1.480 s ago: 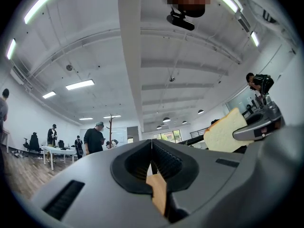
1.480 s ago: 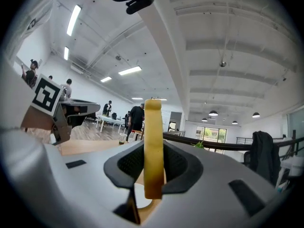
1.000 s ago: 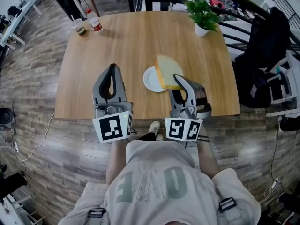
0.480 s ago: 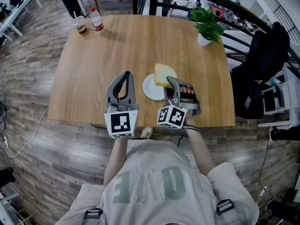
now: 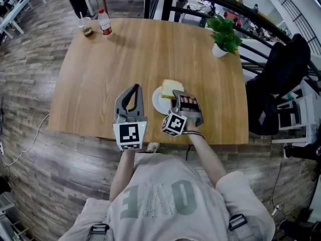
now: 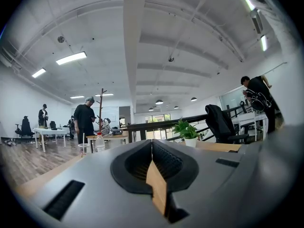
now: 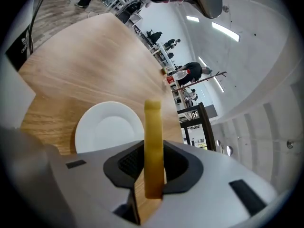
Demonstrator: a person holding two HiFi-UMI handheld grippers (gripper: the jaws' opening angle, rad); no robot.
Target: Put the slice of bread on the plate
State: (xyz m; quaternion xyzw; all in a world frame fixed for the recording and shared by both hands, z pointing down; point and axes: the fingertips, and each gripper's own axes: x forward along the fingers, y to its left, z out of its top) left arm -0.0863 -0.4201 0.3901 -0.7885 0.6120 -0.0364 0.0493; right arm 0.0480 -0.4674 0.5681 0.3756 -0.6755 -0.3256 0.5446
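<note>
Both grippers have come down toward the table over the last second. The right gripper dropped more and rolled, bringing the bread from high over the plate to low over its far-right part.

State now:
- Right gripper: jaws part closed, pinching the bread at its near edge. The right gripper view shows the slice edge-on between the pads and sticking out ahead of them.
- Left gripper: jaws together, nothing in them. It sits level over the table just left of the plate, not involved.
- Bread: held in the right gripper and overlapping the plate's right side in the head view. Can't tell whether its far edge touches the plate yet.
- Plate: white, bare, near the table's front edge.

Step, as I read it: end of the carry, start of placement. The slice is not released.

Next move likely calls for:
- Shift slightly left so the slice centres over the plate rather than its rim.
- Lower until it rests on the plate.
- Open the jaws and back out toward the person without dragging it.

Risk: letting go at this tilt could leave the slice hanging off the right rim.
</note>
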